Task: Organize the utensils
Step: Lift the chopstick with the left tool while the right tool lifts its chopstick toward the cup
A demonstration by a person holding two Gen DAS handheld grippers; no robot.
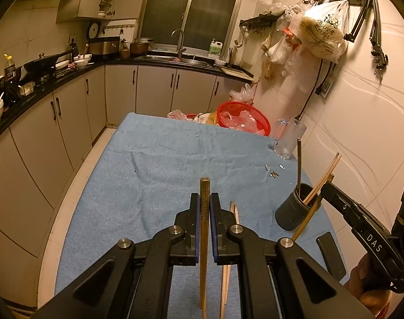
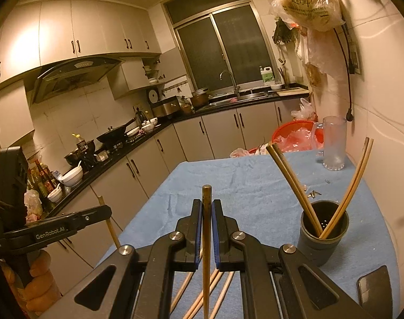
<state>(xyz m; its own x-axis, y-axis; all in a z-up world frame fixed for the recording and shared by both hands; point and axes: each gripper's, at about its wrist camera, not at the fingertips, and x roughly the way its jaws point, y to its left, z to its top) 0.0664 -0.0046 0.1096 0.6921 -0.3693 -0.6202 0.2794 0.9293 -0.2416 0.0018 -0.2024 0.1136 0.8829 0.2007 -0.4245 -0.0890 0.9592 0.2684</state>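
My left gripper point(image 1: 205, 204) is shut on a wooden chopstick point(image 1: 204, 239), held upright above the blue cloth point(image 1: 154, 164). My right gripper point(image 2: 206, 207) is shut on another chopstick point(image 2: 206, 239); it also shows in the left wrist view point(image 1: 327, 186), beside the holder. A dark round holder point(image 1: 297, 207) stands at the right on the cloth with several chopsticks in it; in the right wrist view the holder point(image 2: 323, 236) is just right of my gripper. Loose chopsticks point(image 2: 202, 292) lie on the cloth under the right gripper, and two point(image 1: 227, 265) under the left.
A frosted glass mug point(image 2: 333, 143) and a red basket point(image 1: 244, 118) with plastic bags stand at the table's far end. A dark phone point(image 2: 374, 289) lies near the right edge. Small scraps point(image 1: 273, 171) lie on the cloth. A wall is at the right, kitchen counters at the left.
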